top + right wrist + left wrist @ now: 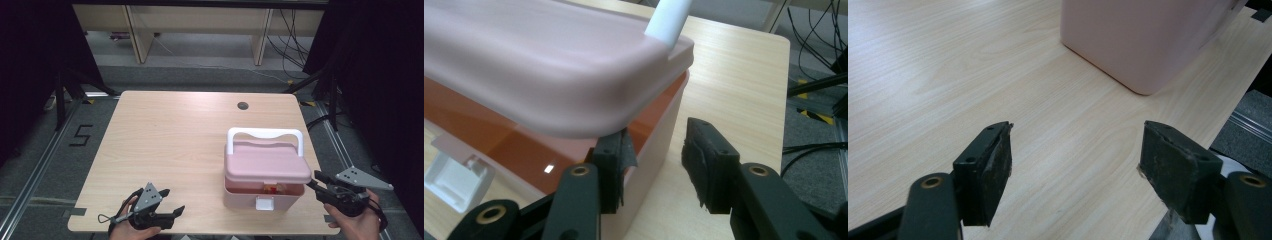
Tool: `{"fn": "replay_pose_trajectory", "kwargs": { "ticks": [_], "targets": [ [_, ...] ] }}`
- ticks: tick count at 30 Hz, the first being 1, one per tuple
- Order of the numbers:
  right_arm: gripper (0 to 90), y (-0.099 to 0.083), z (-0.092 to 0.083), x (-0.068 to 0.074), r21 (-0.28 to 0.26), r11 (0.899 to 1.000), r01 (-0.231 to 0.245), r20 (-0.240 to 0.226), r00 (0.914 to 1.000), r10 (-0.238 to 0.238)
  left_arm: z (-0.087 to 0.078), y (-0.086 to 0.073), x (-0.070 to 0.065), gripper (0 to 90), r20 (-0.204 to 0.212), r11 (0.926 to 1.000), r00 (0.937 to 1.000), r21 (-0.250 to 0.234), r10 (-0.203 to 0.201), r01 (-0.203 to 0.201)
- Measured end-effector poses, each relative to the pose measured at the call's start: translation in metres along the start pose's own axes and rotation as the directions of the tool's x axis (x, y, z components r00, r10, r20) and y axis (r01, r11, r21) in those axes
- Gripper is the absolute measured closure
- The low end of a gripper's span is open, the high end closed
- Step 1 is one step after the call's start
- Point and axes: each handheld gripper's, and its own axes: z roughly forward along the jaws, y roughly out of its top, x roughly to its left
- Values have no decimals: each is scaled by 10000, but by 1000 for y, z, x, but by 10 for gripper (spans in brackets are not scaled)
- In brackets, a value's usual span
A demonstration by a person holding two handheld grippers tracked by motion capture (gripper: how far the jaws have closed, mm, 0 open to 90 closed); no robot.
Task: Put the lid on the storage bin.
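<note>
High view: a pink box (263,186) with a white handle (265,135) is seen at the lower right of the frame, near the front edge of the wooden table (165,150). Its lid (272,165) is raised a little at the front, and the white latch (264,203) hangs loose below the gap.

The right gripper (316,180) is held at the box's right-hand corner. In the right gripper view, at lower centre, the jaws are seen part open; one pad (616,165) is tucked under the lid's edge by the box wall, the other stands outside, and nothing is clamped.

The left gripper (172,202) is kept at the lower left of the high view, well apart from the box, its jaws wide open and empty.

The lid is probably being lifted open. The pad should be kept under the rim and raised slowly, following the hinge's arc, so that the lid is not let slip. The box could be steadied with the left gripper if it is seen to slide.
</note>
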Motion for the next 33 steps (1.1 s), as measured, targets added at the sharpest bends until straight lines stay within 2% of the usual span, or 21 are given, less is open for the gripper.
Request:
{"fn": "replay_pose_trajectory", "kwargs": {
  "ticks": [1, 2, 3, 4, 5, 7, 8, 10, 12, 13, 14, 17, 19, 20, 21, 22, 24, 26, 29, 30, 33],
  "targets": [
    [605, -1, 0, 2, 89, 9996, -261, -6, 9997, 261, 0, -1, 0, 278, 21, 9999, 9999, -110, -106, 106],
    [603, -2, 0, 1, 21, 9999, -107, -84, 9999, 107, -2, -2, 1, 276, 8, 10000, 10000, 44, 65, -65],
    [600, -4, -1, 3, 195, 9989, -422, -43, 9991, 423, -2, -3, 1, 275, 12, 10000, 10000, -11, -6, 6],
    [600, -5, 0, 1, 88, 9999, -67, 37, 10000, 67, -3, -4, 1, 275, -27, 10000, 10000, 57, 37, -37],
    [599, -6, 0, 3, 141, 9994, -331, -62, 9994, 332, -2, -5, 0, 274, 29, 9999, 9999, -98, -115, 115],
    [597, -7, 0, 1, 127, 9999, -41, -36, 10000, 41, -4, -6, 1, 273, 180, 9999, 9998, -77, -125, 126],
    [596, -8, -1, 4, 279, 9988, -397, -50, 9992, 398, -4, -6, 1, 272, 187, 9998, 9997, -87, -168, 169],
    [593, -9, 0, 1, 234, 9997, -63, -83, 9999, 65, -5, -7, 2, 272, 67, 9999, 10000, 113, 64, -65],
    [588, -10, 0, 2, 231, 9997, -16, -60, 10000, 18, -4, -8, 1, 272, 143, 9999, 9998, -69, -148, 149],
    [587, -11, -1, 5, 396, 9983, -434, -70, 9990, 437, -3, -9, 1, 272, 151, 9998, 9998, -124, -159, 160],
    [584, -11, 0, 2, 254, 9997, -57, -88, 9999, 59, -4, -9, 1, 271, 166, 10000, 9998, -29, -76, 77],
    [577, -13, -1, 1, 304, 9995, 6, -28, 10000, -5, -4, -10, 1, 270, 162, 10000, 9998, 17, -74, 74],
    [576, -14, -2, 1, 325, 9995, -35, -76, 10000, 38, -5, -10, 1, 270, 133, 9999, 9999, 130, 79, -81],
    [575, -15, -2, 3, 423, 9988, -240, -62, 9997, 243, -4, -11, 0, 270, 216, 10000, 9997, -39, -76, 77],
    [573, -15, -3, 2, 363, 9993, -22, -73, 10000, 25, -4, -11, 0, 269, 252, 9999, 9996, -30, -127, 128],
    [571, -16, -4, 5, 506, 9981, -345, -116, 9993, 351, -5, -11, 0, 269, 259, 9998, 9995, 10, -182, 182],
    [568, -17, -4, 2, 387, 9993, 14, -100, 9999, -11, -5, -11, 1, 269, 244, 9998, 9995, 17, -176, 176],
    [566, -19, -5, 3, 487, 9986, -200, -70, 9998, 204, -5, -12, 1, 269, 216, 9998, 9995, -12, -212, 213],
    [558, -22, -6, 1, 502, 9986, -142, -29, 9999, 144, -7, -12, 2, 269, 148, 9999, 9999, 91, -70, 69],
    [554, -23, -6, 0, 504, 9987, 77, 40, 10000, -79, -6, -12, 1, 269, 122, 9998, 9997, -46, -204, 205],
    [540, -28, -6, -1, 549, 9982, -243, -38, 9997, 246, -6, -13, 2, 269, 170, 9997, 9996, -114, -205, 207]
  ]
}}
